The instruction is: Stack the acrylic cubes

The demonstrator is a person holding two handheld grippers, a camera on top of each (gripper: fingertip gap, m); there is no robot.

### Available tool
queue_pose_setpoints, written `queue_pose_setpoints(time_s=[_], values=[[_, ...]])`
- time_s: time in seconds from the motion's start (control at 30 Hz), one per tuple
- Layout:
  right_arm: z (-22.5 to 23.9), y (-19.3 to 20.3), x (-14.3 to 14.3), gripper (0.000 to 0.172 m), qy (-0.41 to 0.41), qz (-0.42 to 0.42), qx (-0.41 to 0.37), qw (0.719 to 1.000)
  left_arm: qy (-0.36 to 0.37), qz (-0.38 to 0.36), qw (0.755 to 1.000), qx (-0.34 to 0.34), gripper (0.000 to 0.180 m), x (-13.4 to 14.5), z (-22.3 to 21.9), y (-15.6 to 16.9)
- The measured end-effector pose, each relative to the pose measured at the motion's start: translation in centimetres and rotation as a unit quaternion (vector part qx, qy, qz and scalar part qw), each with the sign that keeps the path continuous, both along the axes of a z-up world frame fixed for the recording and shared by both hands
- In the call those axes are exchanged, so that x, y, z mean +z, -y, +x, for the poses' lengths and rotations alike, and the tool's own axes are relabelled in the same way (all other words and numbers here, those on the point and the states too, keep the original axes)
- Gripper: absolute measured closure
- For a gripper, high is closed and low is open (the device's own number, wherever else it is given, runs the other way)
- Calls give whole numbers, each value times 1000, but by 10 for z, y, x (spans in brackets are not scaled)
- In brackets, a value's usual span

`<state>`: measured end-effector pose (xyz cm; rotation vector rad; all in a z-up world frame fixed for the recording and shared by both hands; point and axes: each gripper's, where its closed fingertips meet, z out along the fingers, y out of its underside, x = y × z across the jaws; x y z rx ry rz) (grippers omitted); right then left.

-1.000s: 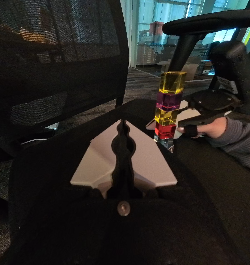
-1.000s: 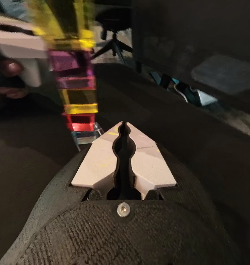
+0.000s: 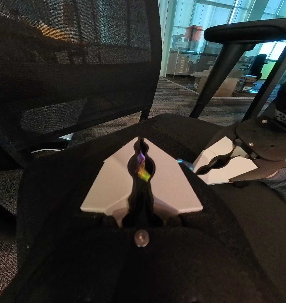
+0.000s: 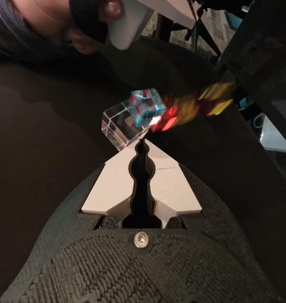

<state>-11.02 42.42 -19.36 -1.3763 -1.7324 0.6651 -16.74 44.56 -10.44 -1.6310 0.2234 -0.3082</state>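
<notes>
Both grippers hover low over a black chair seat (image 3: 171, 127). My right gripper (image 4: 143, 140) is shut on nothing, and its tip touches a tilted clear cube (image 4: 121, 126). Past that cube a red cube (image 4: 169, 118) and yellow cubes (image 4: 188, 106) streak off to the right, blurred. My left gripper (image 3: 141, 139) is shut on nothing. Purple (image 3: 141, 159) and yellow (image 3: 144, 175) cubes show through the slot between its fingers, below it. The right gripper (image 3: 195, 170) also shows in the left wrist view, close on the right, with a clear-blue cube corner (image 3: 181, 161) between the two.
The chair's mesh backrest (image 3: 73, 65) stands close on the left and its armrest (image 3: 245, 31) crosses the upper right. A hand (image 4: 53, 21) on the left gripper's white part (image 4: 127, 32) fills the right wrist view's top left. Carpet and cardboard boxes (image 3: 221, 85) lie beyond. One gripper's finger ends stand about 11 cm off the other's.
The upright stack of coloured cubes has toppled toward the left gripper and is tumbling under it. The right gripper has moved in against the bottom clear cube. Both grippers stayed shut.
</notes>
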Motion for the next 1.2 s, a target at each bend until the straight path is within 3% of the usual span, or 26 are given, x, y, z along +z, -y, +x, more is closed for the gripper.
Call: queue_pose_setpoints(time_s=[0.13,0.37,0.63,0.93,1.2], values=[[1,-8,7,172,-20,-8,-25,999,3,0,1000,2,180,0,-1,0],[11,-38,40,172,-129,-41,-114,984,20,5,1000,8,180,3,-6,0],[19,-54,59,172,-182,32,-162,969,37,19,999,18,180,8,-13,2],[23,-56,70,172,-209,91,-169,959,-67,52,994,73,180,13,-15,10],[23,-57,72,172,-213,111,-172,955,-110,78,984,116,180,19,-18,43]])
